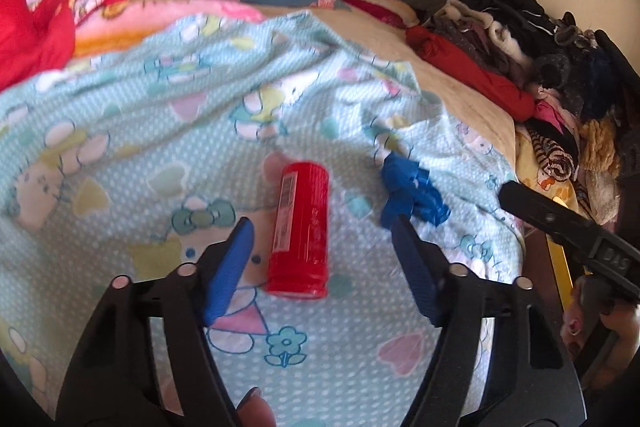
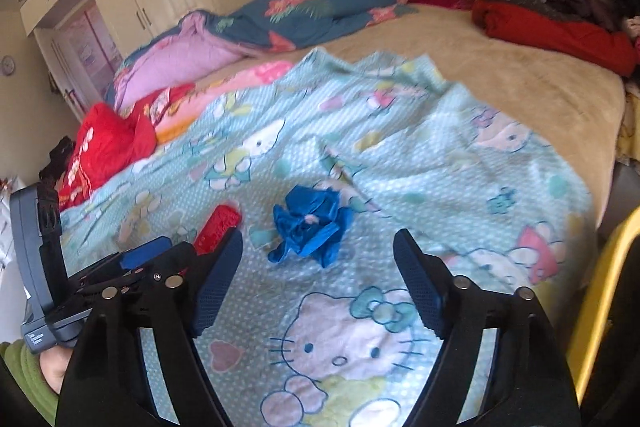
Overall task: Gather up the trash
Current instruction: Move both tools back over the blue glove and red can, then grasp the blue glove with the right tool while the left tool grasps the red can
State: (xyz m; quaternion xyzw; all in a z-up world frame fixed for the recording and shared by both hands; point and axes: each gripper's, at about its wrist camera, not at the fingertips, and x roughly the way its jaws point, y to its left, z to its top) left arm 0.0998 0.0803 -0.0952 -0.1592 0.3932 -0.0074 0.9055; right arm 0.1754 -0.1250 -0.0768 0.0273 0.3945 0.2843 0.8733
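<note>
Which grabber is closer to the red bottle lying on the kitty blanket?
Left. The left gripper is open right around the red bottle, which lies between its fingers. The right gripper is farther off, facing the blue crumpled glove.

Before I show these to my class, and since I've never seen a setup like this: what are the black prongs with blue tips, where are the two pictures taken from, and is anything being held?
There is no robot here. A person holds a hand-held two-finger gripper in each hand, and each gripper carries a wide-angle camera looking forward along its fingers. The black prongs with blue pads are those fingers.

One picture comes from the left gripper, the other from the right gripper. Both are open and hold nothing.

Below them is a bed covered by a light blue Hello Kitty blanket. On it lie a red plastic bottle, on its side between the left gripper's fingers, and a crumpled blue glove or bag, just ahead of the right gripper; I cannot tell which it is. Piles of clothes and a floral quilt lie further back.
</note>
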